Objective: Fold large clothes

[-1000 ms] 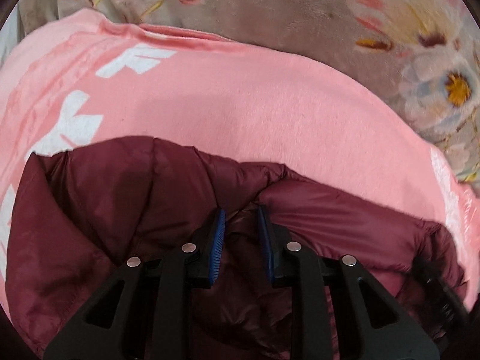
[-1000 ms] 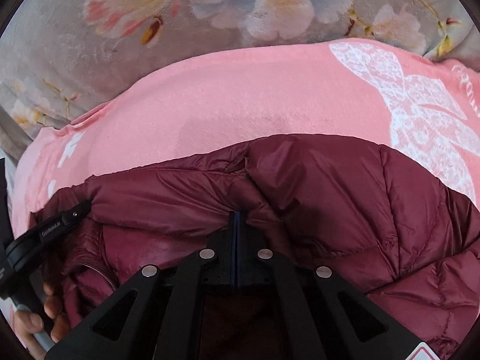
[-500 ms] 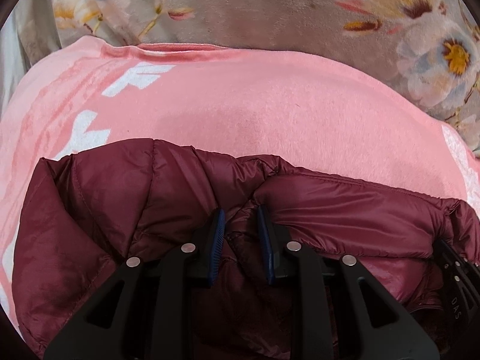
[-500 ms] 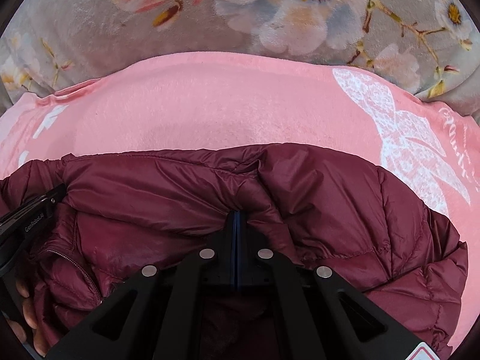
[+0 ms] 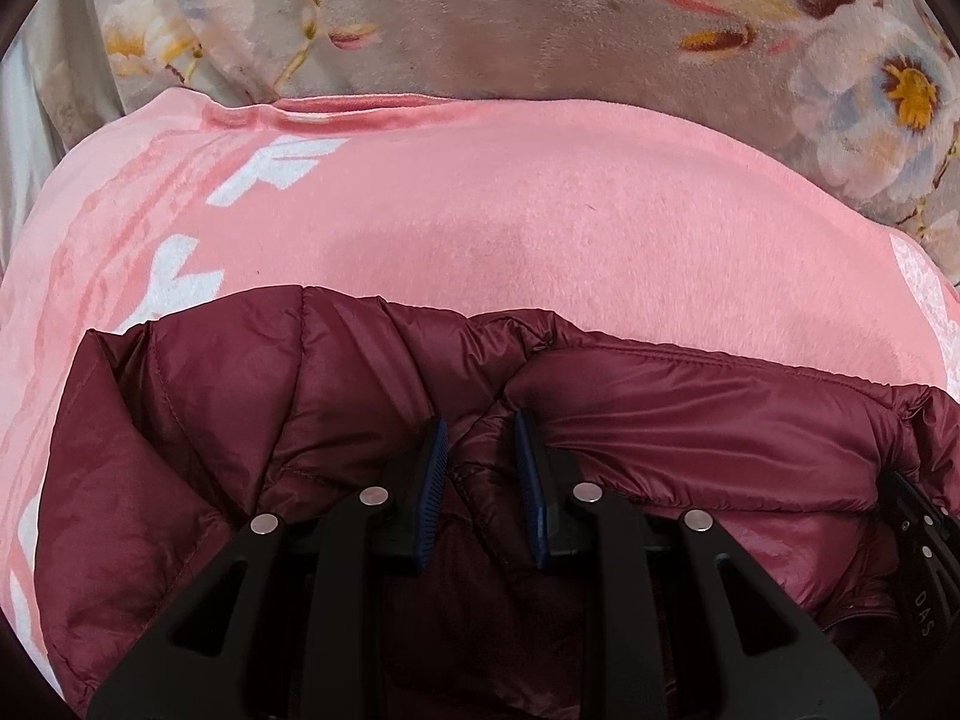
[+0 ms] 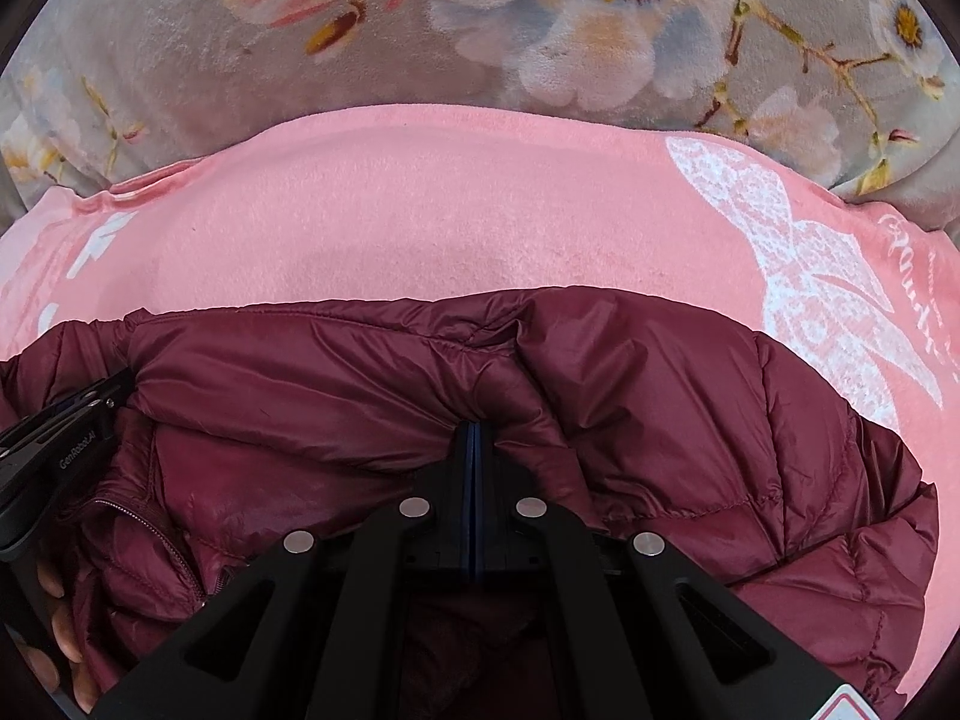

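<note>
A maroon quilted puffer jacket [image 5: 252, 420] lies bunched on a pink blanket [image 5: 510, 228]; it also shows in the right wrist view [image 6: 690, 408]. My left gripper [image 5: 480, 438] is shut on a thick fold of the jacket, with fabric filling the gap between its blue pads [image 5: 435, 468]. My right gripper [image 6: 474, 438] is shut tight on another fold of the jacket's upper edge. The right gripper shows at the lower right of the left wrist view [image 5: 918, 546]. The left gripper shows at the left edge of the right wrist view [image 6: 54, 438].
The pink blanket [image 6: 450, 222] has white lettering and a white lace-like print [image 6: 828, 312]. It lies on a grey floral plush bedspread [image 6: 540, 30], also seen in the left wrist view [image 5: 540, 18]. Fingers of a hand [image 6: 60, 630] show at the lower left.
Both grippers have moved with the jacket's edge farther over the pink blanket, toward the floral bedspread. Both grips have stayed the same.
</note>
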{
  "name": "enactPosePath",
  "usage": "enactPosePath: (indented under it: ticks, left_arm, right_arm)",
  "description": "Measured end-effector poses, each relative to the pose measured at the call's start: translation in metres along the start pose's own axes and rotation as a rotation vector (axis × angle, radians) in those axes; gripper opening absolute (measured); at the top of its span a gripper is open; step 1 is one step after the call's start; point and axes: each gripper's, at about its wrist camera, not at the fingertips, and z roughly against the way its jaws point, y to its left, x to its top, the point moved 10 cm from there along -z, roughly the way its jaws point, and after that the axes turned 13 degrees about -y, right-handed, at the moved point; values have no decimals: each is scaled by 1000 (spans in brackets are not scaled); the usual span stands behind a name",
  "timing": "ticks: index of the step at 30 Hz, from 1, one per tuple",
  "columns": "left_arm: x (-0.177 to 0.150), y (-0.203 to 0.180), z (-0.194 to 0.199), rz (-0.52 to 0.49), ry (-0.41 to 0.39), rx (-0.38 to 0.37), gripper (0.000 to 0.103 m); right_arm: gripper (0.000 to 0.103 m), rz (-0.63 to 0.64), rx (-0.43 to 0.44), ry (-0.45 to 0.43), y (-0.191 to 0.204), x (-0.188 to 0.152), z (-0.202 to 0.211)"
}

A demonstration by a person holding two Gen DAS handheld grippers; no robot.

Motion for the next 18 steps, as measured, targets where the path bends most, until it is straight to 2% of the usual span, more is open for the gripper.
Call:
enactPosePath:
  ticks: [5,7,9,10,11,14,16,18]
  left_arm:
    - [1,1,0,5,-3,6,24]
    - [2,6,4,43,-12,-8,32]
    - [-2,14,18,93,0,-55,38]
    - [-6,18,29,102,13,-73,40]
    - [-12,25,49,111,15,-90,43]
    - [-32,50,108,88,-36,-131,62]
    - [-58,76,155,70,-64,-139,74]
    - [-89,105,193,64,-52,-134,76]
  right_arm:
    - [0,-19,17,1,-2,2,-3]
    - [0,-59,54,-6,-5,2,2]
    - [0,-109,76,-4,-11,-3,22]
    - [8,-129,78,-2,-15,-8,41]
    - [10,-145,104,-21,-17,-15,69]
    - [23,-115,132,-79,-28,-42,144]
    - [42,-93,133,-129,-46,-75,210]
    - [49,-103,133,-147,-62,-109,261]
